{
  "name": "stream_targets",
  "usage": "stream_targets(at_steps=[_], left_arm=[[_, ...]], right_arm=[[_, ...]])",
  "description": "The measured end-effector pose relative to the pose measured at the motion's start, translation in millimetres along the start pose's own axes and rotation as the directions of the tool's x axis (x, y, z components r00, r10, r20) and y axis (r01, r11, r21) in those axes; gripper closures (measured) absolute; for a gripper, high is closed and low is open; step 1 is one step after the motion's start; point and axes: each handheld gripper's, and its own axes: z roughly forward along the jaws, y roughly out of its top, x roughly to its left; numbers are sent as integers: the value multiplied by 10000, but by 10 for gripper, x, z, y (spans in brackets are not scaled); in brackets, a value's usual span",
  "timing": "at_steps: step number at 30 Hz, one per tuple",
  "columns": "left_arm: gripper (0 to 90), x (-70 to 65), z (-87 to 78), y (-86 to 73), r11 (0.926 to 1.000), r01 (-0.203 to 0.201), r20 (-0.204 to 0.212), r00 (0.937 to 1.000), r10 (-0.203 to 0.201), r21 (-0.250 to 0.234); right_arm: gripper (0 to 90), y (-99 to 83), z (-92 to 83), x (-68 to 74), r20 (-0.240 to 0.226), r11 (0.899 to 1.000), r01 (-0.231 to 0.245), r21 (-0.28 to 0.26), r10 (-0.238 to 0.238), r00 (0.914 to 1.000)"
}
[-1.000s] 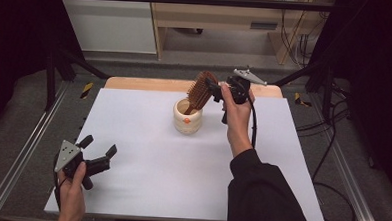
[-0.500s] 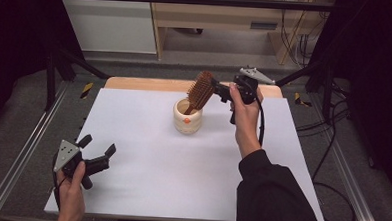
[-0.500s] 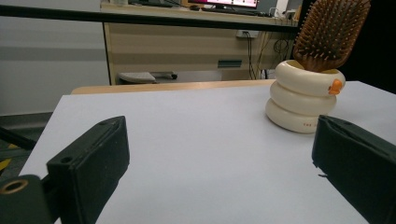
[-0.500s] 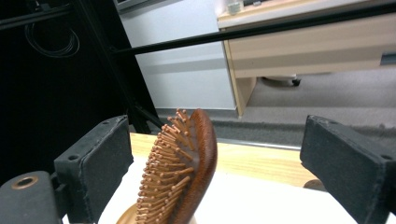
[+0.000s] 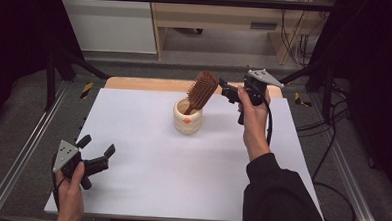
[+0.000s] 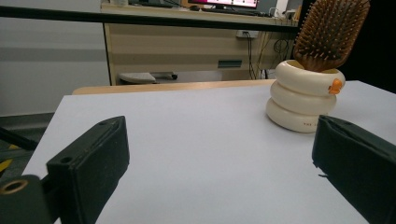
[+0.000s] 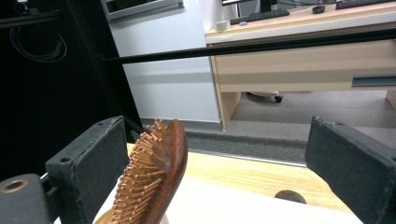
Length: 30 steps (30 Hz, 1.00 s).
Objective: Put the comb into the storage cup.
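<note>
Work in hand: a brown wooden paddle hairbrush [image 5: 202, 90] stands handle-down in a cream ceramic holder of stacked rings [image 5: 187, 117], on the white table top [image 5: 181, 175], toward its far edge.
Right gripper [image 5: 224, 87]: held above the table just right of the brush head, pointing left at it. Its jaws have just been opening and now stand wide; in the right gripper view the brush head [image 7: 154, 182] sits between the black pads, close to the left pad, with no visible pressure from either pad.
Left gripper [image 5: 98, 154]: held low at the near left corner of the table, jaws spread, nothing between them, well apart from the holder.
Key relation: the brush lies directly ahead of the right gripper. Its long axis runs from the holder's mouth up and to the right, leaning toward that gripper. The right hand is by far the nearer.
Judgement: any re-grip or withdrawal depends on that lean; the head appears free to tip further.
Hidden: the brush handle is inside the holder; how deep it sits cannot be told.
Hard to make out: whether the left pad touches the bristles [image 7: 140, 186].
Cut off: the holder's lower rings in the right gripper view.
</note>
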Motion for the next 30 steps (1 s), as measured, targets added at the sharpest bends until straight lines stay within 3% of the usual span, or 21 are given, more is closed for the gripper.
stream_targets(at_steps=[14, 21, 26, 30], left_arm=[[38, -1, -5, 4, 10000, -96, -40, 9999, 96, -22], [35, 24, -29, 15, 9994, -194, -75, 9998, 192, -273], [30, 57, -71, 42, 9996, -24, 24, 10000, 24, -265], [30, 84, -70, 54, 9995, 141, 120, 9998, -138, -271]], right_arm=[[46, 47, -126, -44, 137, 9986, 459, -267, -455, 9989], [36, 72, -217, -65, 57, 9958, 784, -465, -783, 9969], [28, 74, -292, -63, -205, 9913, 1191, -558, -1204, 9925], [25, 69, -344, -81, -234, 9917, 1119, -631, -1135, 9933]])
